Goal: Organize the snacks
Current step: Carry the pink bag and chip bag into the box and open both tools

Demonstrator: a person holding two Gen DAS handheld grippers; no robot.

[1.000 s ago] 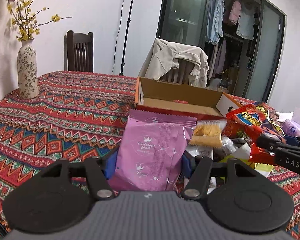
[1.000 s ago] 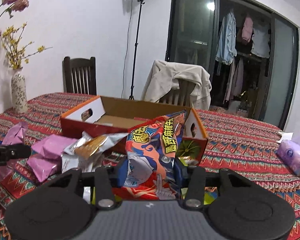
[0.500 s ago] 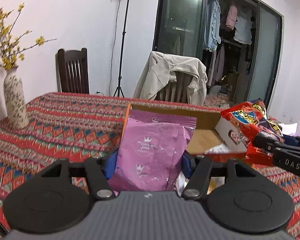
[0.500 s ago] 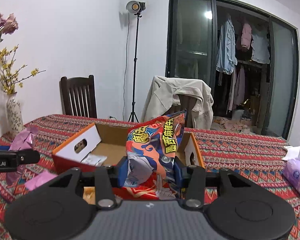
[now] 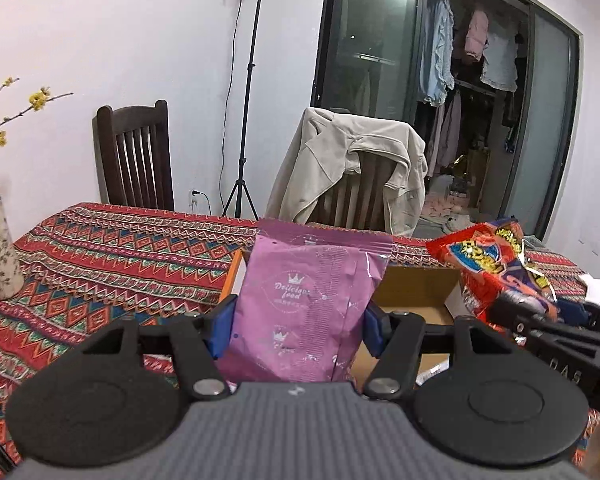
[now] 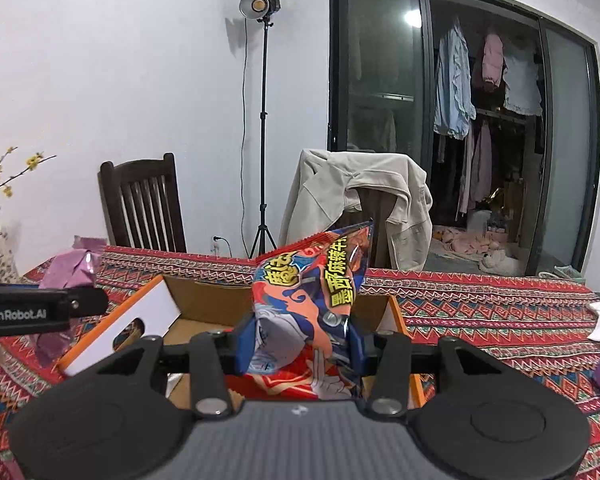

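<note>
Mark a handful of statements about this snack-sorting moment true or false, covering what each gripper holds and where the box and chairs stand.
1. The left gripper is clamped on a purple snack bag. True.
2. The right gripper is open and holds nothing. False: it is shut on a red and blue snack bag.
3. The cardboard box sits open on the patterned tablecloth, right ahead of both grippers. True.
4. The beige jacket lies folded inside the box. False: it hangs over a chair back behind the table.
5. The dark wooden chair with nothing on it stands to the left of the jacket-draped one. True.
</note>
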